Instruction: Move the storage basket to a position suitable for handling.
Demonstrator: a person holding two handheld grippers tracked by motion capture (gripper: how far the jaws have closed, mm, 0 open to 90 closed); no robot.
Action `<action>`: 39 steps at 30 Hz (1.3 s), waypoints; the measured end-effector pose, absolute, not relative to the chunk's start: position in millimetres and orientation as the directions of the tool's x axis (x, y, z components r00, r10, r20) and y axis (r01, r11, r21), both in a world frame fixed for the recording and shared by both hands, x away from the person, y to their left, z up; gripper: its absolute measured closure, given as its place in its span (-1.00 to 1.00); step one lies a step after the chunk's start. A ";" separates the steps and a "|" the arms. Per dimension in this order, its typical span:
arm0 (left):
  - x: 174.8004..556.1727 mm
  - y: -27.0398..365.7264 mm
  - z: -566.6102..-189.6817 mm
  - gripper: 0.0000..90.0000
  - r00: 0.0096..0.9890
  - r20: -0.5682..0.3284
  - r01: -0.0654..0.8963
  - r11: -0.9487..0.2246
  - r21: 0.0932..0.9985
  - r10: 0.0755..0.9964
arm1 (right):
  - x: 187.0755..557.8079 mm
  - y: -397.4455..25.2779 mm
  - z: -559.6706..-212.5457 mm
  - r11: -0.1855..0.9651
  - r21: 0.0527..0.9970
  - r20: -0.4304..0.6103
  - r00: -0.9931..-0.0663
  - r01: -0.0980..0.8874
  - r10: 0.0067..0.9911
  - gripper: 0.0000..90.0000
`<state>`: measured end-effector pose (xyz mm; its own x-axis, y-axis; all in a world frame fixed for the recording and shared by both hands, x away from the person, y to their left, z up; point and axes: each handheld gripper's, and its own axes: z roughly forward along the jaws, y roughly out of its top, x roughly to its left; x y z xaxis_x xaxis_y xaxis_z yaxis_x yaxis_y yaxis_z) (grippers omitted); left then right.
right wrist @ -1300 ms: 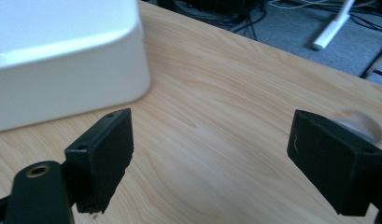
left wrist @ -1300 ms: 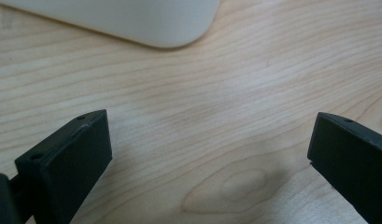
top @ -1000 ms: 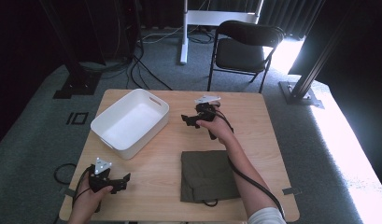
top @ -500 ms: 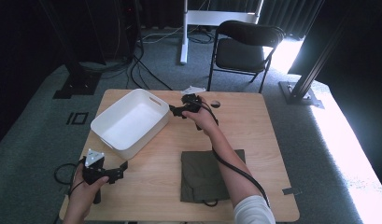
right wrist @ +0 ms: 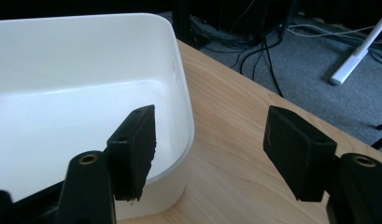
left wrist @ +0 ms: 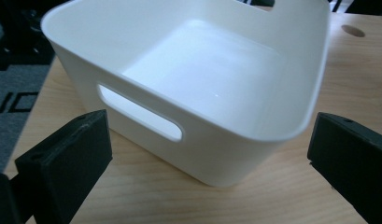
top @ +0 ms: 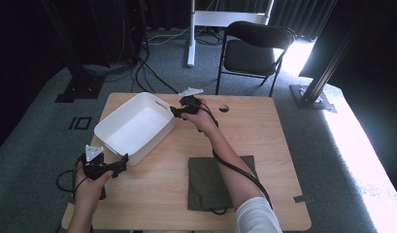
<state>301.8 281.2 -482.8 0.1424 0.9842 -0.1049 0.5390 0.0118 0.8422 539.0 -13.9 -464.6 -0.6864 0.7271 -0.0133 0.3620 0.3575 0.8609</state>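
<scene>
A white plastic bin (top: pixel 135 127) with handle slots stands empty on the left half of the wooden table (top: pixel 264 141). My right gripper (top: pixel 176 111) is open at the bin's far right corner. In the right gripper view the bin's rim (right wrist: pixel 184 107) runs between the jaws, one jaw over the inside and the other over the table; my right gripper (right wrist: pixel 207 135) holds nothing. My left gripper (top: pixel 119 165) is open just short of the bin's near corner. In the left gripper view the bin (left wrist: pixel 202 84) sits ahead of my left gripper (left wrist: pixel 212 140), whose jaws are spread wide apart.
A folded olive-green cloth (top: pixel 206 182) lies at the table's front middle, under the right forearm and its cable. A round hole (top: pixel 223 108) marks the table's far side. A black chair (top: pixel 256 48) and floor cables (top: pixel 147 58) stand beyond the table.
The right gripper has moved left from mid-table to the bin's far corner rim. The left gripper has moved forward and right toward the bin's near corner.
</scene>
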 end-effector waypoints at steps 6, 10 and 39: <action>309.3 284.9 -483.4 -0.65 0.086 -0.118 0.540 0.054 0.840 0.989 | 548.8 -5.1 -472.7 0.338 0.849 0.019 -0.661 0.407 0.750 -0.15; 314.9 283.0 -485.3 -0.64 0.084 -0.096 0.546 0.035 0.837 0.992 | 550.4 -0.6 -478.4 0.370 0.837 -0.013 -0.661 0.403 0.750 0.05; 326.2 274.1 -485.7 0.22 0.023 -0.122 0.559 0.089 0.825 0.992 | 519.8 -6.9 -476.4 0.395 0.801 -0.033 -0.624 0.451 0.780 0.79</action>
